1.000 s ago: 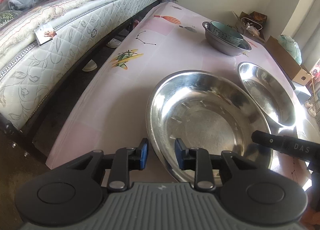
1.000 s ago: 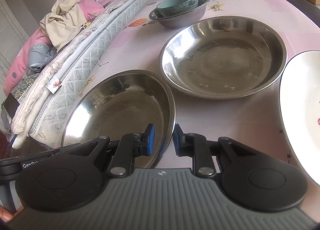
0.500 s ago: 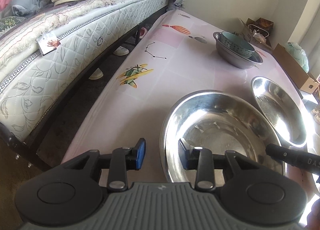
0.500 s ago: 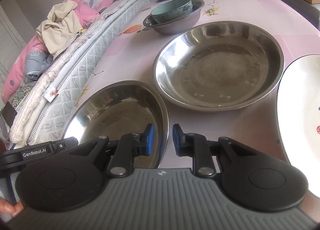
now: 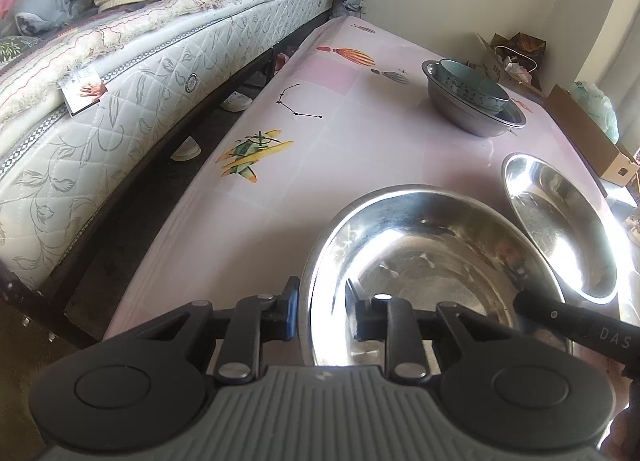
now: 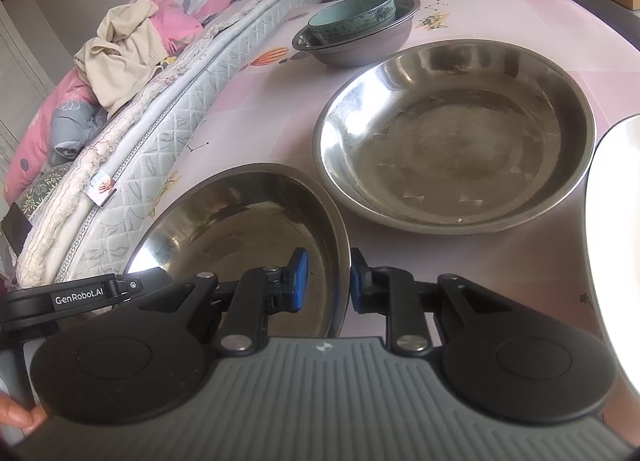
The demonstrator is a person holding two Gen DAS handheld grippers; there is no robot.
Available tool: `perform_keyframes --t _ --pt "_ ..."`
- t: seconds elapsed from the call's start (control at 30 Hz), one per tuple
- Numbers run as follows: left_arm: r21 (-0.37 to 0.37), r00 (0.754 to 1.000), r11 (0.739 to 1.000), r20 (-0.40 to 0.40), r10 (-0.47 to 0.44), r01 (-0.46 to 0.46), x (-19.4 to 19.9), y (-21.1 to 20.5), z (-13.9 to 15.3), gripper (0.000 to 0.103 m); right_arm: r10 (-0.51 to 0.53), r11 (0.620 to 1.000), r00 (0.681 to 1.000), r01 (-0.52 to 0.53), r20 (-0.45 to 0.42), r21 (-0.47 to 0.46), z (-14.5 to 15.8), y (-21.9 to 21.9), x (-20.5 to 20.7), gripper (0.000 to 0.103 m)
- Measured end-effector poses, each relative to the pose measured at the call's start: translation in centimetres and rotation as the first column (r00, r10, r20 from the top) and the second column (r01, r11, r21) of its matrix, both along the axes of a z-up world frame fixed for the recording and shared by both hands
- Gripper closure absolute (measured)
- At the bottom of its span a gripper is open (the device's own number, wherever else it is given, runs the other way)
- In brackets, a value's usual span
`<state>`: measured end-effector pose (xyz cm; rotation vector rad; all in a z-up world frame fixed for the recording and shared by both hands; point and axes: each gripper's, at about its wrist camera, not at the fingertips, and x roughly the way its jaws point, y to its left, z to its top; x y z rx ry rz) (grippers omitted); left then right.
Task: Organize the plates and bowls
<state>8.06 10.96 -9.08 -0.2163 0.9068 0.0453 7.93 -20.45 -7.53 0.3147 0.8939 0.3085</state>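
- The left gripper [image 5: 322, 315] is straddling the left rim of the near shiny round steel basin [image 5: 432, 273], one pad outside the wall and one inside; its jaws have just been closing, though whether the pads are pressing the metal yet cannot be told.
- The right gripper [image 6: 325, 281] is clamping the opposite rim of the same basin [image 6: 240, 237], its jaws narrow, blue pads on either side of the wall.
- That basin is sitting on the pink patterned tablecloth [image 5: 320, 165], near the table's front edge.
- A second, wider steel basin [image 6: 456, 133] is lying just beside it.
- A white plate [image 6: 616, 245] is showing at the right edge.
- Farther back, a pale blue ceramic bowl [image 6: 352, 17] is nesting inside a grey metal bowl [image 6: 360, 49].
- A quilted mattress [image 5: 120, 101] is running alongside the table.
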Motion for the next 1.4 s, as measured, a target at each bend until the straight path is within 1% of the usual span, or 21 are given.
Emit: perform_keyframes --t 0.5,0.83,1.13,1.4 --pt "0.008 1.0 1.0 0.009 0.007 -0.008 -0.8 -0.2 0.4 0.079 0.016 0.999 1.0 -0.015 0.027 -0.04 0.3 0.3 -0.4 0.082" --pt "0.009 0.999 1.0 0.027 0.017 -0.017 -1.6 0.0 1.1 0.079 0.029 0.999 0.999 -0.027 0.042 -0.047 0.7 0.7 -0.7 0.081" --pt "0.014 0.998 0.999 0.055 0.028 -0.029 -2.4 0.4 2.3 0.079 0.046 0.998 0.997 -0.043 0.065 -0.043 1.8 1.0 -1.4 0.081" --pt "0.024 0.995 0.999 0.095 0.024 -0.026 -2.4 -0.1 4.3 0.079 0.045 0.999 0.994 -0.043 0.099 -0.027 3.5 0.6 -1.7 0.081"
